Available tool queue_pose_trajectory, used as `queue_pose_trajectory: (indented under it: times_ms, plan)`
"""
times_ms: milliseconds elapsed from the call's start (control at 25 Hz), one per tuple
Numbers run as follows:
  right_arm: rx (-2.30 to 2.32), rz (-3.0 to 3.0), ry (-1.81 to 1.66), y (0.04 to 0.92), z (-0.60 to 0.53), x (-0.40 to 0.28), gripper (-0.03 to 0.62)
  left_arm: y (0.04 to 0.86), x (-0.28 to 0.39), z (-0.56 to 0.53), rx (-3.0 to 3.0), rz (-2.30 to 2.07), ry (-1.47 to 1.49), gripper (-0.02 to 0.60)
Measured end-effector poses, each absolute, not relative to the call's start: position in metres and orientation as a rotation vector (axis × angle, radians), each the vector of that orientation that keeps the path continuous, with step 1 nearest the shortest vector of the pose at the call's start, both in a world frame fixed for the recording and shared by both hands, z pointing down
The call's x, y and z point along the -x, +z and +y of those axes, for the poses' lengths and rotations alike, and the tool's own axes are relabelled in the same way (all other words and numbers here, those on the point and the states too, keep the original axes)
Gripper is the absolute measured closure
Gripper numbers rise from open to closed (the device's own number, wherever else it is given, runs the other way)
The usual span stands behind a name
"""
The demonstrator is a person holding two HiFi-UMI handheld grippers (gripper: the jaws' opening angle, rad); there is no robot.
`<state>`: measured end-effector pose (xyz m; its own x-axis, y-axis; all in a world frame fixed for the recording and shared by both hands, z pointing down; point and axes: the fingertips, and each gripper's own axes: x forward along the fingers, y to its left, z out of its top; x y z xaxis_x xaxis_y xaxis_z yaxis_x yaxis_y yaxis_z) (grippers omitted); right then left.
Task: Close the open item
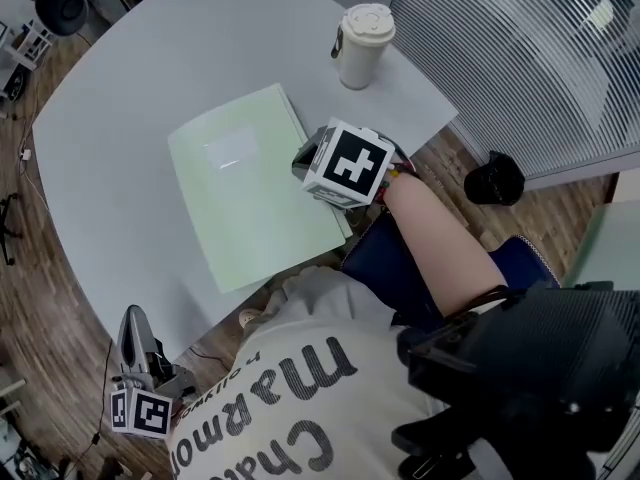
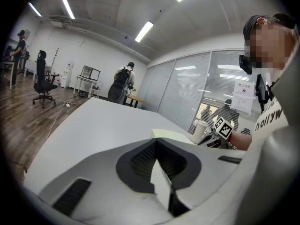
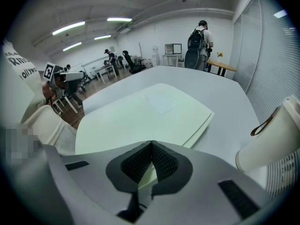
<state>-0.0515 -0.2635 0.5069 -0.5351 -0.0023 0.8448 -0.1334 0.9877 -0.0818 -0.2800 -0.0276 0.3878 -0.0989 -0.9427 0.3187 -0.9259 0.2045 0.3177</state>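
Though marker cube [image 1: 347, 163] hides right gripper [image 3: 151, 142] at folder [image 1: 250, 183] edge, its jaws, left gripper's [image 2: 156, 139] too, pressed together.

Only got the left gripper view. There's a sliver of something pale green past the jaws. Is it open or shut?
Observer: Head view shows a pale green folder lying flat on the grey table, cover down. It looks closed.
Operator: Right gripper jaws?
Observer: Its own view shows the right gripper with jaws together and nothing between them, tips at the folder's edge.
Operator: Where's my left one relative to the table?
Observer: Head view puts the left gripper off the table's edge, low, over the wood floor.
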Motion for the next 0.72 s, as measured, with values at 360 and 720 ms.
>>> queue_pose_trajectory:
  times_ms: [360, 720]
  plan:
    - [-0.104, -2.128, 0.202, 0.5086, -0.2642, 0.0497, 0.593, 0.3905, 0.281, -0.0286, -1.734, -2.029, -0.061, 0.588]
    - [-0.119, -2.119, 0.219, 0.5153, -0.2639, 0.0482, 0.593, 0.395, 0.2822, -0.0251, -1.722, -2.028, -0.064, 0.588]
